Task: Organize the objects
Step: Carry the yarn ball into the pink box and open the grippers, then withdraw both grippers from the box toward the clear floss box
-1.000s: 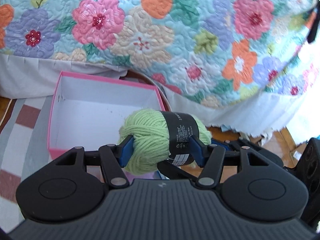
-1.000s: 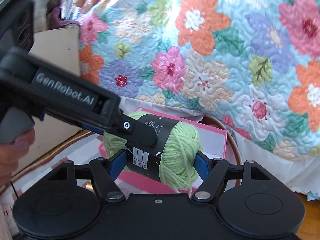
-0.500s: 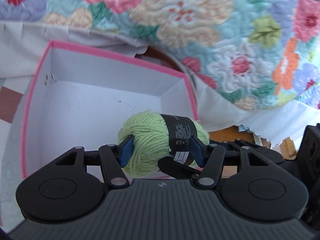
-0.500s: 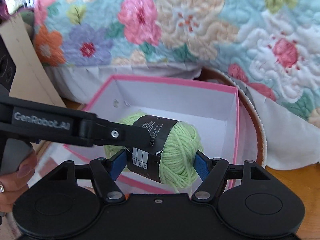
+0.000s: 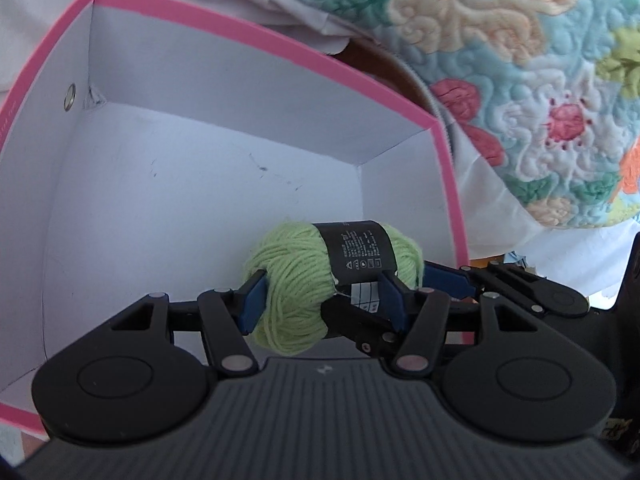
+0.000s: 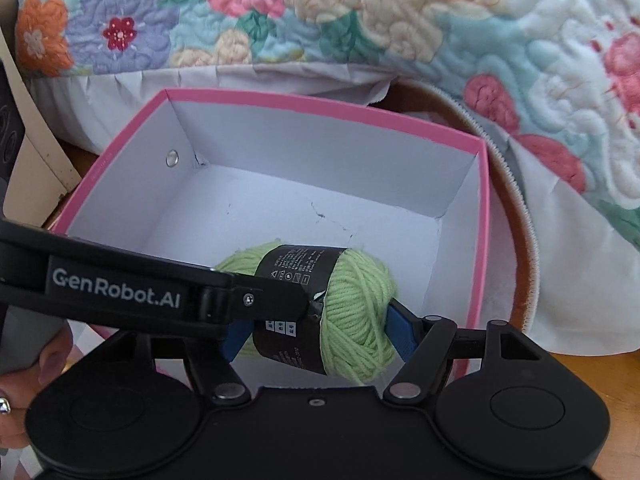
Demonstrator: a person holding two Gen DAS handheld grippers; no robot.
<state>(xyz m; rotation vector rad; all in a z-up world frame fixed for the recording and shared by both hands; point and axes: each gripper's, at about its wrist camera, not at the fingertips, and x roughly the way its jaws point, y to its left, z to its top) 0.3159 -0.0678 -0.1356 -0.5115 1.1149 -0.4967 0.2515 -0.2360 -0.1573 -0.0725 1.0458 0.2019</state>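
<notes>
A ball of light green yarn (image 5: 296, 280) with a black paper band hangs inside a pink box (image 5: 240, 28) with white inner walls, near its front right corner. My left gripper (image 5: 320, 300) is shut on the yarn, blue pads pressing its sides. My right gripper (image 6: 318, 334) is shut on the same yarn (image 6: 360, 300) from the other side, crossing the left one. In the right wrist view the left gripper's finger (image 6: 160, 292) reaches in from the left over the pink box (image 6: 320, 102). I cannot tell whether the ball touches the box floor.
A floral quilt (image 6: 280, 8) with a white skirt hangs behind the box. A round brown item with a zip edge (image 6: 516, 208) lies behind its right side. Cardboard (image 6: 36, 152) stands at left. A person's fingers (image 6: 24, 380) grip the left handle. Wooden floor (image 6: 580, 364) shows at right.
Both grippers have come down together with the yarn, from above the box's front to inside it. The box now fills much more of both views.
</notes>
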